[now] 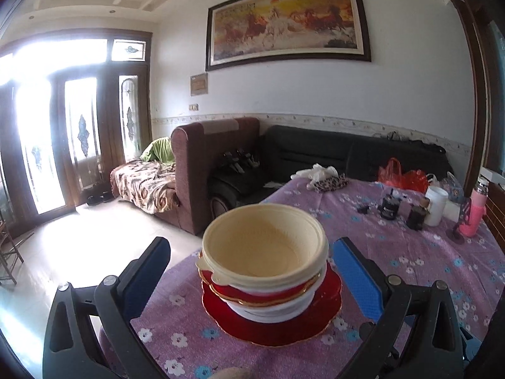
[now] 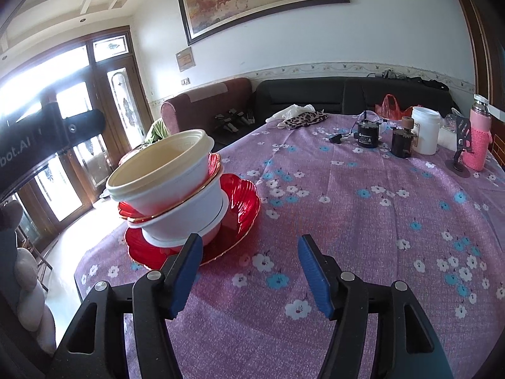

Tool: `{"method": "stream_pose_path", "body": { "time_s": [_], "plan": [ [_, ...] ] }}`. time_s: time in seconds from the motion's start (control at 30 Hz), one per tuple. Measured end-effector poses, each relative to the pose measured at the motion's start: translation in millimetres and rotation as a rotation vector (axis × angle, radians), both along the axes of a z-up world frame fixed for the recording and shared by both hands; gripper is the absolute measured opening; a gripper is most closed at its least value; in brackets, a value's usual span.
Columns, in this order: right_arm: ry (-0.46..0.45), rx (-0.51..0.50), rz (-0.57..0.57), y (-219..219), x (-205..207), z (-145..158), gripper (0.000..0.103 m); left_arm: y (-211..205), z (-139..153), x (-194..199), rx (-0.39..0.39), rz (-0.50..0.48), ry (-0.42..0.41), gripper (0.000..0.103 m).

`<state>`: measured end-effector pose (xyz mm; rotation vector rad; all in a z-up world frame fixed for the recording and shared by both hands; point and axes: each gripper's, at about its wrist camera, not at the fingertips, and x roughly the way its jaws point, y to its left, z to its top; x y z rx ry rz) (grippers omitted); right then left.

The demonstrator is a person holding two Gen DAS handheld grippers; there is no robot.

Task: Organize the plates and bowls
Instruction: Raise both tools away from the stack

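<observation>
A stack stands at the near left edge of the table with the purple flowered cloth (image 1: 410, 259). A cream bowl (image 1: 263, 246) sits on top of a white bowl with a red, gold-rimmed inside (image 1: 271, 308), on a red plate (image 1: 322, 322). My left gripper (image 1: 252, 271) is open, its blue pads on either side of the stack, apart from it. In the right wrist view the cream bowl (image 2: 164, 170), white bowl (image 2: 189, 218) and red plate (image 2: 240, 208) stand at left. My right gripper (image 2: 249, 268) is open and empty, just right of the plate.
At the table's far right stand a white jar (image 2: 424, 129), two dark small containers (image 2: 402, 140), a pink bottle (image 2: 479, 139), a red bag (image 2: 389, 105) and a leopard cloth (image 2: 304, 117). Sofas (image 1: 315, 154) lie beyond the table. The left gripper's body (image 2: 47, 139) shows at left.
</observation>
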<state>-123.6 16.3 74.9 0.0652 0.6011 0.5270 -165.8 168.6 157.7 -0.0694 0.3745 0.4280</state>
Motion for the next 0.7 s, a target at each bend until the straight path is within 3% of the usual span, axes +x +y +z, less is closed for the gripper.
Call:
{"method": "stream_pose_path", "body": {
  "time_s": [0.23, 0.7],
  "plan": [
    [-0.010, -0.012, -0.001, -3, -10, -7, 0.073, 1, -18, 6, -0.067, -0.038, 0.104, 0.103],
    [0.023, -0.045, 0.020, 4, -10, -22, 0.075, 5, -30, 6, -0.079, -0.032, 0.148, 0.103]
  ]
}}
